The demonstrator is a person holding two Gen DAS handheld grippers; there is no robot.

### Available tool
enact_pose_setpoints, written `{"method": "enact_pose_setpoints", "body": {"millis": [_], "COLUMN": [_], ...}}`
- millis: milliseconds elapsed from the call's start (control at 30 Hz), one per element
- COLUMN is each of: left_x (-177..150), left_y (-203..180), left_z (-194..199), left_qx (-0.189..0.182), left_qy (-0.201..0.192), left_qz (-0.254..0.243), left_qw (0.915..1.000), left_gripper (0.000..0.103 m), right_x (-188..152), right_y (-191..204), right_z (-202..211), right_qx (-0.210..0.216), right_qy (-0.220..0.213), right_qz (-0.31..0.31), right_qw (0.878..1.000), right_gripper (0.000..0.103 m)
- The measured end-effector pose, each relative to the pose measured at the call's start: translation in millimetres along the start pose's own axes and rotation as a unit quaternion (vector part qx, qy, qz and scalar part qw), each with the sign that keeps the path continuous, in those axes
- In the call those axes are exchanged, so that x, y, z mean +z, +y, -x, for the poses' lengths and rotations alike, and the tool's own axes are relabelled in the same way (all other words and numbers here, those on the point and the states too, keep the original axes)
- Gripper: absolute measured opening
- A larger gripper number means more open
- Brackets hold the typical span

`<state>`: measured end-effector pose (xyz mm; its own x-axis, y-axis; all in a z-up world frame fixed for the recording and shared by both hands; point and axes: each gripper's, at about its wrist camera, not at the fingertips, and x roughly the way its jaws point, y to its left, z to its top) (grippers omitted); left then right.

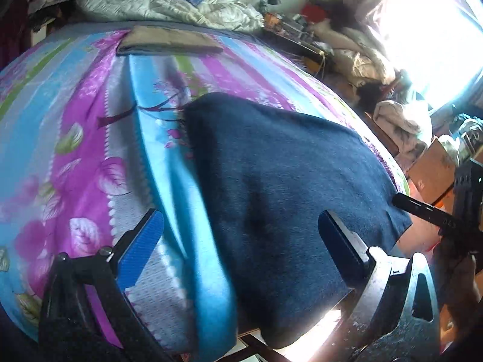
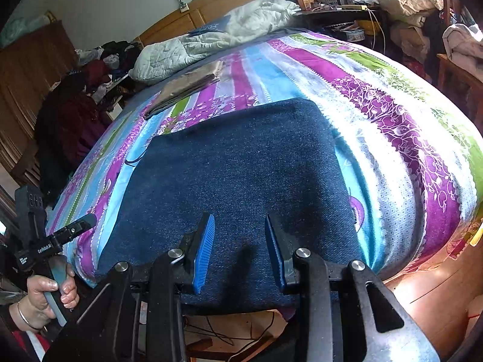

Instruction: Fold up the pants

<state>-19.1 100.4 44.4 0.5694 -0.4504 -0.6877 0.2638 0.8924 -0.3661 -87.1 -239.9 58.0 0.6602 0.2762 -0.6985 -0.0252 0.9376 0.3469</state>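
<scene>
Dark blue pants (image 1: 286, 181) (image 2: 241, 163) lie folded in a flat rectangle on the striped floral bedsheet (image 1: 75, 126) (image 2: 392, 114), with their near end hanging over the bed's edge. My left gripper (image 1: 241, 235) is open wide above the pants' left edge, one blue pad over the sheet and the other over the cloth, with nothing gripped. My right gripper (image 2: 240, 247) hovers open over the near end of the pants, and nothing sits between its pads. In the right wrist view a hand (image 2: 45, 292) holds the left gripper (image 2: 75, 229) beside the bed's left corner.
A folded tan garment (image 1: 169, 40) (image 2: 187, 86) lies farther up the bed. A rumpled white quilt (image 1: 169, 3) (image 2: 211, 39) rests against the wooden headboard (image 2: 211, 3). A cluttered nightstand (image 1: 295, 27) and piles of clothes (image 1: 401, 120) stand on the right; dark clothes (image 2: 69, 114) are heaped on the left.
</scene>
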Motion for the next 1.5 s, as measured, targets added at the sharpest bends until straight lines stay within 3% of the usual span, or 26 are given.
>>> {"method": "enact_pose_setpoints", "body": {"millis": [67, 133, 267, 367, 433, 500, 600, 667, 700, 833, 900, 1067, 1133, 1233, 1300, 1367, 1400, 1500], "left_x": [-4.1, 0.4, 16.5, 29.1, 32.0, 32.1, 35.6, 35.6, 34.2, 29.2, 32.5, 37.3, 34.2, 31.1, 36.9, 44.1, 46.4, 49.4], "left_y": [7.3, 11.3, 1.3, 3.8, 5.7, 7.5, 14.1, 15.6, 15.2, 12.1, 8.5, -6.5, -5.1, 2.9, -1.0, -7.7, -4.9, 1.6], "left_z": [2.1, -4.0, -22.5, -43.0, -56.6, -67.9, -67.0, -60.7, -59.5, -60.0, -65.2, -74.9, -67.1, -74.9, -80.4, -83.4, -81.6, -69.0], "left_qx": [-0.017, -0.044, -0.079, -0.088, -0.103, -0.101, -0.113, -0.126, -0.126, -0.118, -0.125, -0.154, -0.181, -0.152, -0.137, -0.125, -0.138, -0.174], "left_qy": [0.019, 0.033, 0.049, 0.069, 0.092, 0.104, 0.103, 0.104, 0.107, 0.109, 0.107, 0.109, 0.101, 0.096, 0.095, 0.094, 0.089, 0.078], "left_qz": [0.018, 0.024, 0.008, 0.005, 0.007, 0.006, 0.016, 0.021, 0.015, -0.022, -0.023, -0.015, -0.01, -0.012, 0.001, 0.005, 0.019, 0.044], "left_qw": [0.9995, 0.9982, 0.9956, 0.9937, 0.9904, 0.9894, 0.988, 0.9863, 0.9862, 0.9867, 0.9861, 0.9819, 0.9782, 0.9836, 0.986, 0.9876, 0.9862, 0.9807], "left_gripper": [0.102, 0.102, 0.102, 0.102, 0.102, 0.102, 0.102, 0.102, 0.102, 0.102, 0.102, 0.102, 0.1, 0.088, 0.085, 0.049, 0.033, 0.027], "right_x": [5.9, 12.5, 25.3, 36.7, 40.1, 39.0, 30.7, 26.2, 25.3, 26.2, 31.1, 30.7, 25.1, 22.6, 25.6, 26.3, 26.6, 31.3], "right_y": [-14.8, -31.5, -39.7, -43.9, -56.6, -68.8, -78.2, -82.3, -87.9, -118.2, -117.3, -110.9, -115.3, -124.0, -116.9, -108.9, -106.4, -90.4], "right_z": [1.4, -2.7, -13.8, -6.5, -6.6, -18.2, -31.3, -35.3, -37.0, -48.9, -57.4, -60.0, -57.7, -61.0, -60.2, -53.0, -47.8, -32.0], "right_qx": [-0.01, 0.006, 0.016, 0.003, 0.012, 0.023, 0.085, 0.089, 0.091, 0.174, 0.207, 0.21, 0.207, 0.206, 0.184, 0.163, 0.159, 0.158], "right_qy": [-0.009, -0.006, -0.001, -0.037, -0.041, -0.011, 0.041, 0.051, 0.05, 0.021, 0.023, 0.03, 0.028, 0.022, 0.018, 0.008, 0.0, -0.016], "right_qz": [0.007, 0.016, 0.067, 0.067, 0.039, 0.021, 0.007, 0.007, -0.001, -0.084, -0.091, -0.06, -0.066, -0.087, -0.077, -0.07, -0.07, -0.066], "right_qw": [1.0, 1.0, 0.998, 0.997, 0.998, 0.999, 0.996, 0.995, 0.995, 0.981, 0.974, 0.975, 0.976, 0.974, 0.98, 0.984, 0.985, 0.985], "right_gripper": [0.038, 0.045, 0.045, 0.049, 0.07, 0.076, 0.076, 0.076, 0.076, 0.07, 0.069, 0.067, 0.052, 0.045, 0.043, 0.039, 0.033, 0.027]}}
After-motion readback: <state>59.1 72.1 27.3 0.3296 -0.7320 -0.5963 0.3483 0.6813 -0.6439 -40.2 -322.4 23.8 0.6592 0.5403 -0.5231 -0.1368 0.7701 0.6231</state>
